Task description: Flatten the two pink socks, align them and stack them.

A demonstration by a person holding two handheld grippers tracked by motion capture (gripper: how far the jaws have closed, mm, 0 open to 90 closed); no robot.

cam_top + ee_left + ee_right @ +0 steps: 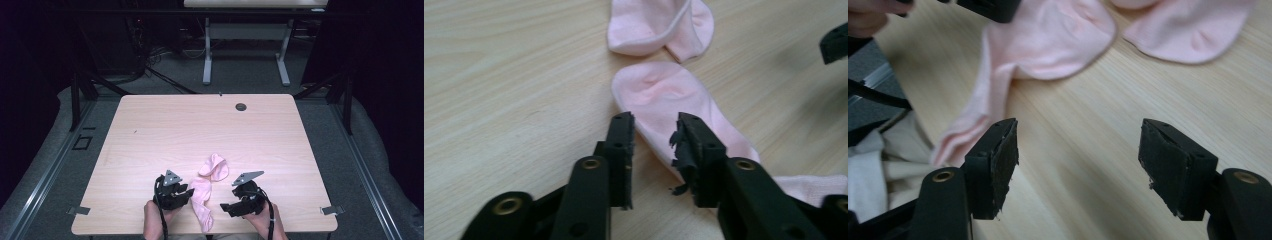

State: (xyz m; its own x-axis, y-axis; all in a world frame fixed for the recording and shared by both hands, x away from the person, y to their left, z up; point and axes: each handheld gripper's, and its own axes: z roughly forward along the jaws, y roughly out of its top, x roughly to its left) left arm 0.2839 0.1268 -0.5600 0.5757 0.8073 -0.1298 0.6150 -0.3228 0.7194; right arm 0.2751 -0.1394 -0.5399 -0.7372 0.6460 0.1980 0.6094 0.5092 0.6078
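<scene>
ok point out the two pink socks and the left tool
near sock (664, 95), left gripper view, toe end
far sock (649, 25), left gripper view, flat middle
left tool (654, 145), left gripper view, midway between its tips

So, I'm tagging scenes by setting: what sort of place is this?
Probably a lab or recording studio: a bare wooden table on grey carpet, dark curtains around, and another desk with cables behind.

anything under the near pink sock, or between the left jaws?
The near pink sock lies flat on the wooden table, apart from the folded pink sock. Whatever it covers is hidden. The left gripper has open jaws straddling the sock's edge, not pinching.
</scene>
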